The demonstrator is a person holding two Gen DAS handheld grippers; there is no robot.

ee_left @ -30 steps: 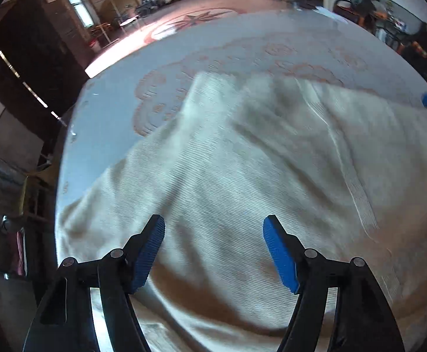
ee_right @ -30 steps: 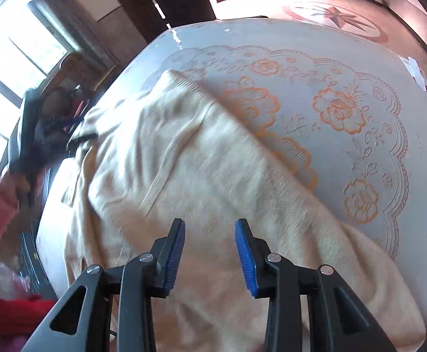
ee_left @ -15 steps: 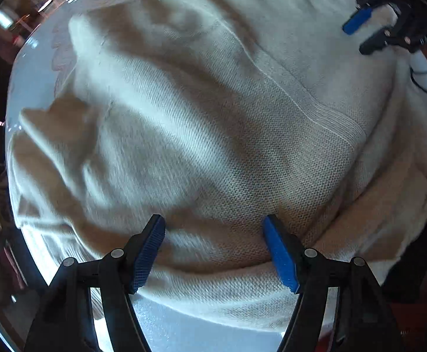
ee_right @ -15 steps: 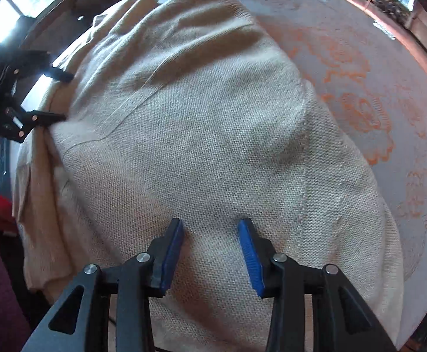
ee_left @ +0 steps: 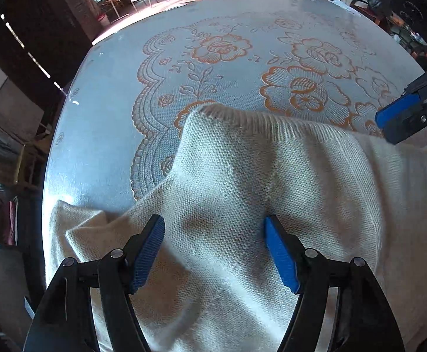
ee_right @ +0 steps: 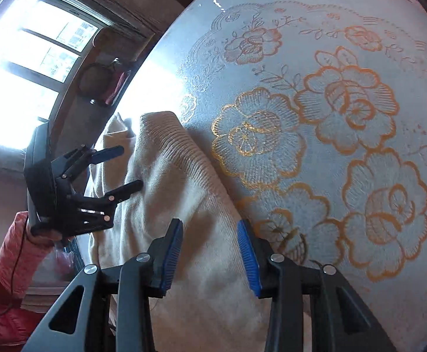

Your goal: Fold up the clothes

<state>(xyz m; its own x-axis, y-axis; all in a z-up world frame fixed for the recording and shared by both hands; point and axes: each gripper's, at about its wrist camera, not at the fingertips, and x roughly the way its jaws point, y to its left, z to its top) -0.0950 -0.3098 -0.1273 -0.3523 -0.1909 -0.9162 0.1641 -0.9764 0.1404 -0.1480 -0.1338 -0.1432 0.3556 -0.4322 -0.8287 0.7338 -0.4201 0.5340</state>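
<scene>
Presently, findings run from the nearest items outward.

Left gripper [ee_left: 214,252]: jaws spread wide and opening, blue pads on either side of a raised fold of knit; the cloth lies between them, but neither pad presses on it.

Right gripper [ee_right: 210,252]: jaws partly apart and closing. The sweater's edge lies between the blue pads, which do not press on it. The left wrist view shows this tool only at its right border, over the cloth.

Sweater [ee_left: 272,182]: cream knit garment, lying rumpled on the near part of the table. A ribbed hem runs along its far edge, and that edge rests on the printed flowers. One corner or sleeve end trails off to the left, close to the table's rim. In the right wrist view the same garment [ee_right: 169,182] lies along the table's left side, with the ribbed band facing the flowers.

Person's hand and sleeve [ee_right: 11,258]: red quilted sleeve, hand wrapped around the left tool's black handle at the garment's outer side.

Table [ee_left: 102,94]: round, covered by a pale blue cloth with orange flower outlines and a scalloped border; its far half is bare.

Window [ee_right: 31,55]: bright, beyond the table's left edge in the right wrist view.

Background: dark furniture and chairs stand around the room; details unclear.
</scene>
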